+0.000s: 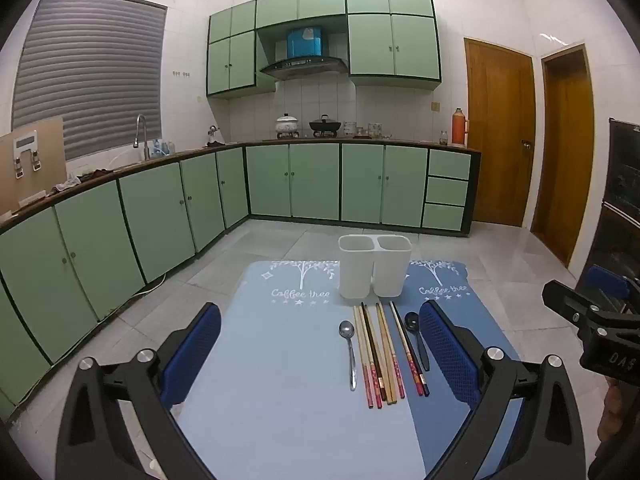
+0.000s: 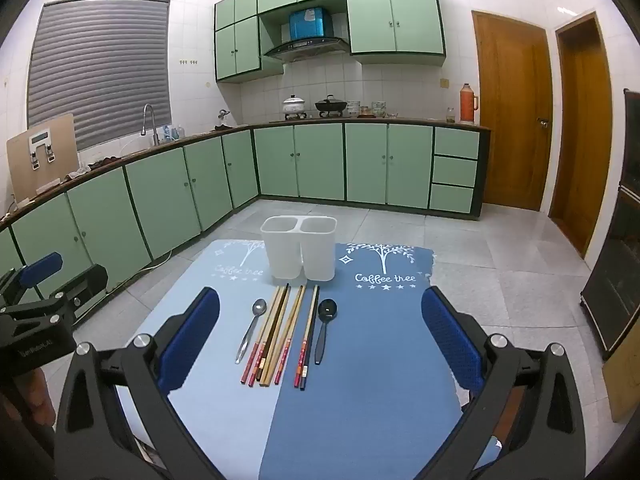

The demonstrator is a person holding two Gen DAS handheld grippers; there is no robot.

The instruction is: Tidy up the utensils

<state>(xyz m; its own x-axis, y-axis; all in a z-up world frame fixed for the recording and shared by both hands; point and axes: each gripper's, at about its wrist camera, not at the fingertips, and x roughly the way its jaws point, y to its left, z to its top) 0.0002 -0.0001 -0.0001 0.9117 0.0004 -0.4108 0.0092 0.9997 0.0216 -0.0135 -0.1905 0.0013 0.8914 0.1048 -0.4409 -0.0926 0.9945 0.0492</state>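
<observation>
The left gripper (image 1: 320,356) and right gripper (image 2: 320,344) are held wide, empty, tilted downward over the mat (image 2: 380,360). Chopsticks (image 2: 280,336) and spoons (image 2: 252,328) lie parallel, pointing toward the holder (image 2: 300,248).

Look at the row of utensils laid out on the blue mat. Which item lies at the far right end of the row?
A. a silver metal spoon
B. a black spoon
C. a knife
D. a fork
B: the black spoon lies at the right end of the row, just past the last chopsticks, while the silver spoon lies at the left end.
</observation>
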